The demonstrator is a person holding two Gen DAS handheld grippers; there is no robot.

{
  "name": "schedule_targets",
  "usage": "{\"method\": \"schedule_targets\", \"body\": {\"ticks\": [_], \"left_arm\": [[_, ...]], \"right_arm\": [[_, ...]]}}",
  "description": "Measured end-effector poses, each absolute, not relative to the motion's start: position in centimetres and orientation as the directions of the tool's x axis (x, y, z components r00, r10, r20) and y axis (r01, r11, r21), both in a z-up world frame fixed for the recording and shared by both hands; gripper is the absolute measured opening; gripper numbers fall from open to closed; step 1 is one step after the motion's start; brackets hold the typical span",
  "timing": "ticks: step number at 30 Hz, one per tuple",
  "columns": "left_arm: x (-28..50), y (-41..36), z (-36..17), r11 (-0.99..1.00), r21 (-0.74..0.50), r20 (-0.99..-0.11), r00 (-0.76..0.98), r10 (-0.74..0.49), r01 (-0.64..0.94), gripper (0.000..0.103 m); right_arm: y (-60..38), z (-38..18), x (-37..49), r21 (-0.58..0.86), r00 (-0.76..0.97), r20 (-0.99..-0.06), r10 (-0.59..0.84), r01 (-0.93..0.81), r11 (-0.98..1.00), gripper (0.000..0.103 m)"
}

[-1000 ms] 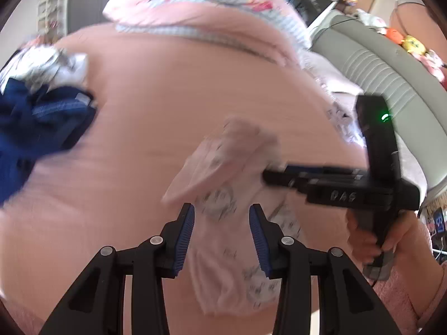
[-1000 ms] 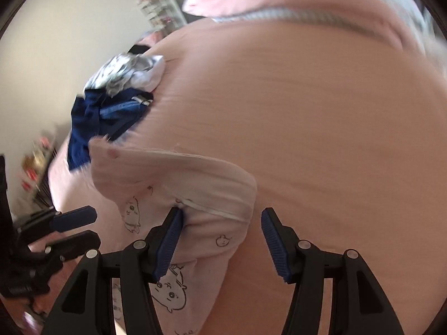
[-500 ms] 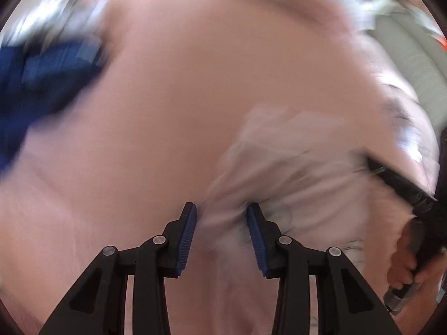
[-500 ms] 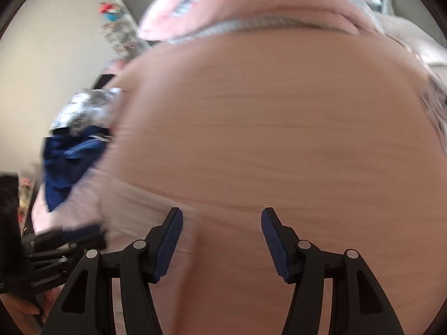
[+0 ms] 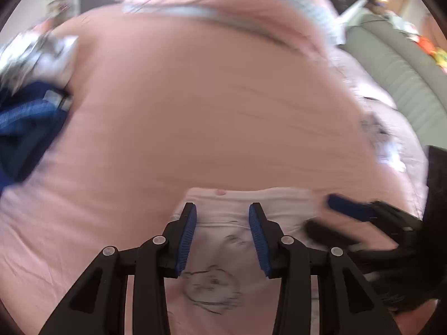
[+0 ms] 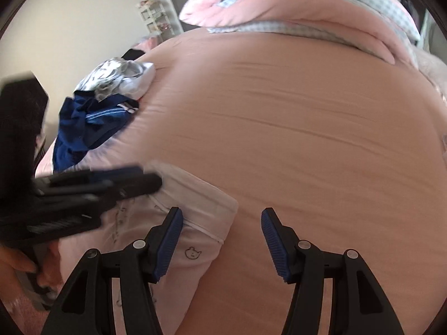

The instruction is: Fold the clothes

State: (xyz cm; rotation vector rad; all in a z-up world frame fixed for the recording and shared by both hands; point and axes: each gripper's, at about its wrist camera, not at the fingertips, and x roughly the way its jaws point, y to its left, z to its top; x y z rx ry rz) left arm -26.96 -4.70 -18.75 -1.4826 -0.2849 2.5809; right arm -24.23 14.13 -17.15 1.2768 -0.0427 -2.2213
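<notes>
A pale pink garment (image 5: 215, 279) printed with small cartoon animals lies flat on the pink bed sheet (image 5: 209, 117), its folded top edge toward the pillows. My left gripper (image 5: 222, 223) hovers over that edge with its jaws opening; the cloth lies under and between the fingers, not pinched. From the right wrist view the same garment (image 6: 201, 203) reaches only the left finger. My right gripper (image 6: 222, 229) is also opening, with bare sheet between its pads. Each gripper shows in the other's view: the right gripper (image 5: 321, 212) to the right, the left gripper (image 6: 151, 177) to the left.
A dark blue garment (image 6: 92, 122) and a white and grey one (image 6: 123, 75) are heaped at the bed's left edge. A folded pink and blue quilt (image 6: 307, 8) lies at the far end. A grey padded headboard (image 5: 405, 78) and a pale blanket (image 5: 377, 128) are to the right.
The garment was bunched and lifted a second ago; now it lies spread flat on the sheet. Both grippers have come down toward the near edge, and the right one no longer straddles the fold.
</notes>
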Motion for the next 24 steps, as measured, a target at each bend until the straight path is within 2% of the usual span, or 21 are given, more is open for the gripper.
{"method": "schedule_targets", "body": {"ticks": [1, 2, 4, 5, 7, 11, 13, 15, 16, 19, 22, 24], "left_arm": [[-26.9, -5.5, -19.1, -0.974, -0.228, -0.843, -0.501, 0.198, 0.0, 0.052], [-26.8, -6.4, -19.4, -0.974, -0.222, -0.851, -0.496, 0.171, 0.045, 0.054], [-26.1, -7.6, -19.0, -0.969, -0.232, -0.852, -0.499, 0.16, 0.085, 0.054], [-25.8, -8.1, -18.7, -0.966, -0.241, -0.85, -0.502, 0.161, 0.097, 0.051], [-24.9, -8.6, -17.7, -0.963, -0.249, -0.839, -0.519, 0.164, 0.098, 0.051], [-21.8, -6.9, -15.0, -0.971, -0.228, -0.777, -0.588, 0.226, -0.073, 0.051], [-21.1, -5.7, -14.9, -0.963, -0.225, -0.777, -0.568, 0.271, -0.151, 0.051], [-19.8, -4.9, -16.2, -0.965, -0.187, -0.804, -0.536, 0.257, -0.183, 0.051], [-19.6, -4.9, -17.1, -0.975, -0.149, -0.832, -0.511, 0.215, -0.167, 0.051], [-18.9, -7.0, -19.3, -0.997, -0.056, -0.893, -0.443, 0.072, -0.048, 0.051], [-17.0, -10.0, -18.2, -0.996, -0.058, -0.884, -0.468, 0.019, 0.069, 0.05], [-15.6, -9.8, -17.1, -0.994, -0.096, -0.855, -0.516, 0.058, 0.046, 0.049]], "right_arm": [[14.6, -17.7, -24.7, 0.332, -0.376, -0.782, -0.497, 0.423, -0.843, 0.066], [15.2, -18.2, -25.1, 0.366, -0.374, -0.778, -0.504, 0.383, -0.848, 0.066], [16.5, -18.6, -25.9, 0.355, -0.401, -0.796, -0.453, 0.296, -0.887, 0.066], [17.2, -18.6, -26.1, 0.316, -0.413, -0.816, -0.404, 0.267, -0.91, 0.062], [18.2, -18.3, -26.2, 0.298, -0.413, -0.824, -0.387, 0.264, -0.917, 0.062], [18.7, -15.6, -24.4, 0.324, -0.445, -0.777, -0.444, 0.321, -0.89, 0.062], [17.8, -14.3, -23.0, 0.317, -0.462, -0.75, -0.472, 0.375, -0.871, 0.062], [16.2, -14.0, -21.7, 0.335, -0.43, -0.739, -0.519, 0.435, -0.836, 0.062], [15.1, -14.4, -21.0, 0.335, -0.404, -0.745, -0.531, 0.461, -0.822, 0.062], [12.6, -17.1, -19.4, 0.177, -0.385, -0.838, -0.387, 0.48, -0.859, 0.062], [15.0, -17.1, -19.3, 0.237, -0.362, -0.84, -0.405, 0.427, -0.873, 0.062], [16.1, -15.7, -18.7, 0.222, -0.41, -0.823, -0.392, 0.404, -0.887, 0.062]]}}
